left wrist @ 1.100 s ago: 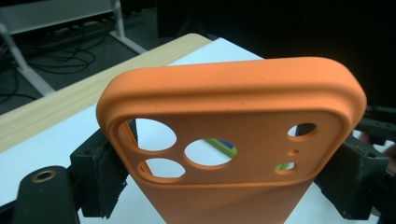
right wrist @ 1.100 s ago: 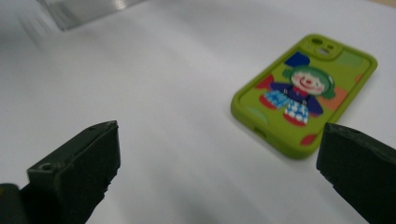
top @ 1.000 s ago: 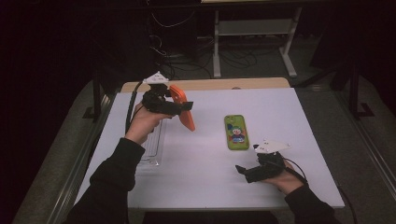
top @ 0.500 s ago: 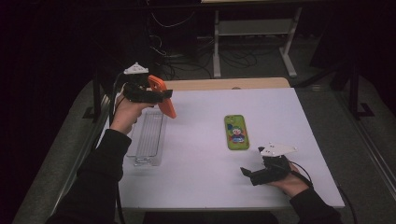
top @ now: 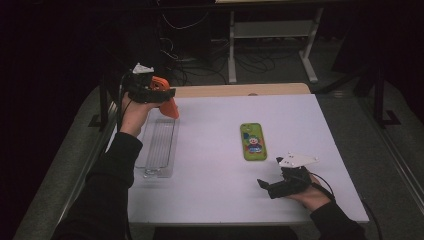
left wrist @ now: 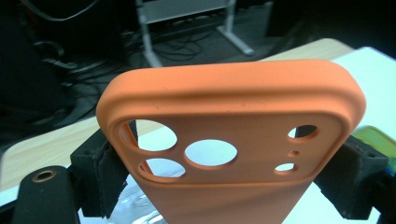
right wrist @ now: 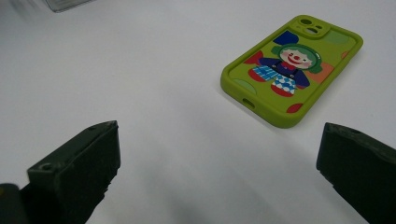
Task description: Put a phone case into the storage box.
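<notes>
My left gripper [top: 167,96] is shut on an orange phone case [top: 167,101], held up over the far left of the white table [top: 215,200]. In the left gripper view the orange case [left wrist: 233,140] stands between the two black pads [left wrist: 100,172], its camera holes facing me. A green phone case with a clown picture [top: 252,141] lies flat mid-table. My right gripper [top: 265,186] rests low near the front right, open, with nothing between its jaws. The right gripper view has the green case [right wrist: 292,70] ahead and to the right of the open jaws.
A clear plastic tray [top: 160,147] lies lengthwise on the left of the table, just below the lifted orange case. A wooden strip [top: 240,90] borders the table's far edge. Behind it stand a metal frame [top: 270,30] and cables on the dark floor.
My left hand has carried the orange case leftward and toward the far edge, from beside the green case to above the tray's far end. The right hand has stayed put.
</notes>
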A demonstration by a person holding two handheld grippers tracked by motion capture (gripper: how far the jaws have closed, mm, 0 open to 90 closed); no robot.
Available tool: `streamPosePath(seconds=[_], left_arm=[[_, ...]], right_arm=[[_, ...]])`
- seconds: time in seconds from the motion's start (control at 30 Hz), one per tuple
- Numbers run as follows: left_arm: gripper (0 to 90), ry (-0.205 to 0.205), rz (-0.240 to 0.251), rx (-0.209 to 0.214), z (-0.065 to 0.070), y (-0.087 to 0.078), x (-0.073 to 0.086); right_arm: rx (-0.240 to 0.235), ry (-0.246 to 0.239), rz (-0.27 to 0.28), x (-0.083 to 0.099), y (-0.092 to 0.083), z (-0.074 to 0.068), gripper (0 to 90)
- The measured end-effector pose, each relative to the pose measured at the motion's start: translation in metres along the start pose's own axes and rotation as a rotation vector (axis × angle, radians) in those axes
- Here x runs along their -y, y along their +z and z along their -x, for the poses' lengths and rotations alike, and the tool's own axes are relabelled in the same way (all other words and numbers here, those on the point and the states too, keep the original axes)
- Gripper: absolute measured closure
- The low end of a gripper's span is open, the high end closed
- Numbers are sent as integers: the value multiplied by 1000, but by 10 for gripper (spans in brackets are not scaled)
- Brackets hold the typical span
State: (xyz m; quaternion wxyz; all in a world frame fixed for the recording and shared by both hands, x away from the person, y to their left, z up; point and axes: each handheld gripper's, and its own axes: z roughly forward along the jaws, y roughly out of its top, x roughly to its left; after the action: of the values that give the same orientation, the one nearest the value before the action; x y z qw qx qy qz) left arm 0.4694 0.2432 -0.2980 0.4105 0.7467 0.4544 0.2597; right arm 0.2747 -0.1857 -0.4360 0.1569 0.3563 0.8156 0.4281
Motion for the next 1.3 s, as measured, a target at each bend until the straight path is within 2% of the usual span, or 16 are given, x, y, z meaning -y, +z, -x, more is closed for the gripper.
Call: streamPosePath(seconds=[0.3, 0.33, 0.37, 0.53, 0.7, 0.87, 0.97, 1.0, 1.03, 1.3], left_arm=[[141, -68, -56, -162, -12, 24, 6], [141, -64, -85, -187, -14, 28, 7], [141, -76, -92, -194, -14, 33, 9], [139, -74, -173, -239, -15, 50, 15], [138, -101, -209, -262, -16, 63, 20], [136, -94, -230, -276, -15, 72, 24], [134, -112, -226, -283, -14, 76, 25], [133, -101, -226, -290, -15, 77, 25], [132, -115, -230, -291, -14, 78, 26], [124, -113, -233, -305, -18, 87, 28]], right_arm=[[-5, 12, -3, 0, -1, -1, 0], [-4, 11, -2, 0, -1, -1, 0], [-4, 8, 0, 0, -1, 0, 0], [-1, -1, 6, -1, -1, 1, 0], [-2, 1, 7, -1, -2, 1, 0], [-4, 1, 11, -1, -2, 2, 0], [-3, -3, 14, -1, -2, 2, 0], [-3, -2, 14, -1, -2, 2, 0], [-4, -2, 14, -1, -2, 2, 0], [-6, 2, 17, -1, -1, 3, 0]])
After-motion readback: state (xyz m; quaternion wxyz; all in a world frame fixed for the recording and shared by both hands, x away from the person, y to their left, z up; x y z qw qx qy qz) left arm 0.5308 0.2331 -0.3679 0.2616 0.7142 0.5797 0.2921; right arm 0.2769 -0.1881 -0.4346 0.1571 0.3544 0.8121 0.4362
